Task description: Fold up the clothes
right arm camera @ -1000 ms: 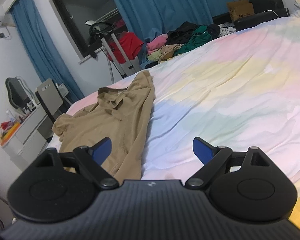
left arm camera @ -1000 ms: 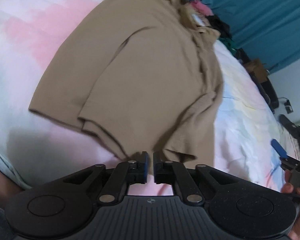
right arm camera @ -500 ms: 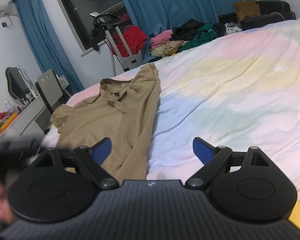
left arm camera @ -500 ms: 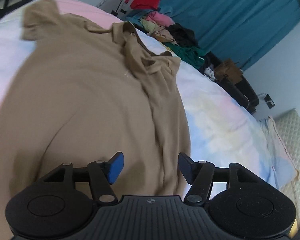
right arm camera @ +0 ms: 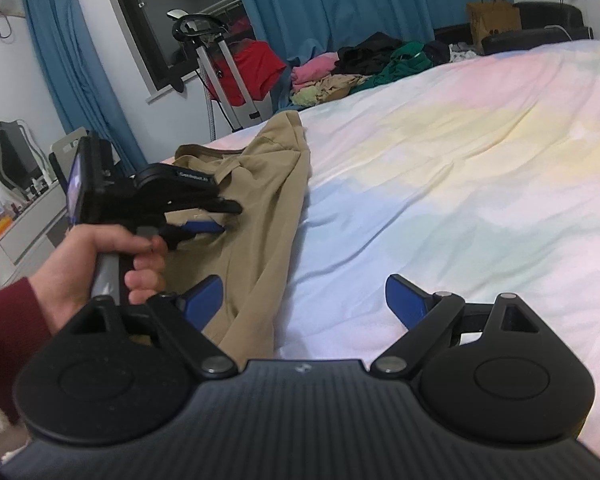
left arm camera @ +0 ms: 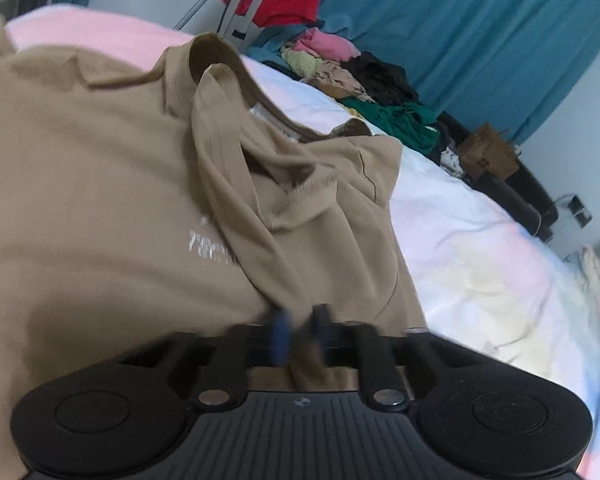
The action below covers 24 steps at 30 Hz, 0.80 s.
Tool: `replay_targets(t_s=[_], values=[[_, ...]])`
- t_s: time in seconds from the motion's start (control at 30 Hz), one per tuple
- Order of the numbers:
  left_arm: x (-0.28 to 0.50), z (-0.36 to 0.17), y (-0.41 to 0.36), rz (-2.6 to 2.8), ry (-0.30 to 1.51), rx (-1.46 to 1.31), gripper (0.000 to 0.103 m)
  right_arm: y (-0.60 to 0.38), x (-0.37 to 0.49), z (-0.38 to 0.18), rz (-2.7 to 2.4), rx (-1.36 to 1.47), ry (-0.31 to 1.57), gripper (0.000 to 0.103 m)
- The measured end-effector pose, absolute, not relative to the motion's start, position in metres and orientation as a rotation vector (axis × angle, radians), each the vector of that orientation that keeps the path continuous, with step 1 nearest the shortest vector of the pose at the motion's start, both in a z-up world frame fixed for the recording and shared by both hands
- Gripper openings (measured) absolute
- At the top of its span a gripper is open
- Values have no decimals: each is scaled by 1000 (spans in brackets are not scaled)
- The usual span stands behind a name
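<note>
So my left tongs [left arm camera: 300, 330] are pinched on a ridge of the tan shirt [left arm camera: 100, 200], which is lying along the left side of the bed [right arm camera: 440, 160]. My right tongs [right arm camera: 304, 300] are spread wide with nothing in them, hovering over the sheet beside the shirt's edge. Best bet, I think: keep the pinch tight and carry the fold over flat. The laundry pile [right arm camera: 360, 64] and clothes rack [right arm camera: 220, 76] are way off, so nothing's blocking me.
</note>
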State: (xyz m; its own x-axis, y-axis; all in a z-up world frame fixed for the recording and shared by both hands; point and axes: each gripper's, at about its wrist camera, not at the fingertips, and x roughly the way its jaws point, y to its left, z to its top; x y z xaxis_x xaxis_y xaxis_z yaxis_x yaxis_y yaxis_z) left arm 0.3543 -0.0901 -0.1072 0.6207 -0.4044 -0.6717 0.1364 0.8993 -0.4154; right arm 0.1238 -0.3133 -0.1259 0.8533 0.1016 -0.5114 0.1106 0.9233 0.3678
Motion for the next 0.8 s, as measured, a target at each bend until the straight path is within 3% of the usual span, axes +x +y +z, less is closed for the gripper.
replay_targets(t_s=[0.17,0.33,0.43,0.5,0.57,0.8], values=[[364,-94,-102,-250,770,-106,3,-315,129,-133,-4,413,564,89],[363,-96,-104,-144,744,5,9,-313,131,-135,-6,392,569,89],[350,-91,-91,-216,762,-41,19,-313,130,-134,-9,387,559,89],[330,-83,-81,-292,776,-74,37,-313,129,-133,-11,391,550,89],[299,-75,-67,-354,816,-121,47,-314,127,-130,-5,393,538,89],[165,-77,-10,-454,1029,-345,57,-314,107,-114,32,422,507,89]])
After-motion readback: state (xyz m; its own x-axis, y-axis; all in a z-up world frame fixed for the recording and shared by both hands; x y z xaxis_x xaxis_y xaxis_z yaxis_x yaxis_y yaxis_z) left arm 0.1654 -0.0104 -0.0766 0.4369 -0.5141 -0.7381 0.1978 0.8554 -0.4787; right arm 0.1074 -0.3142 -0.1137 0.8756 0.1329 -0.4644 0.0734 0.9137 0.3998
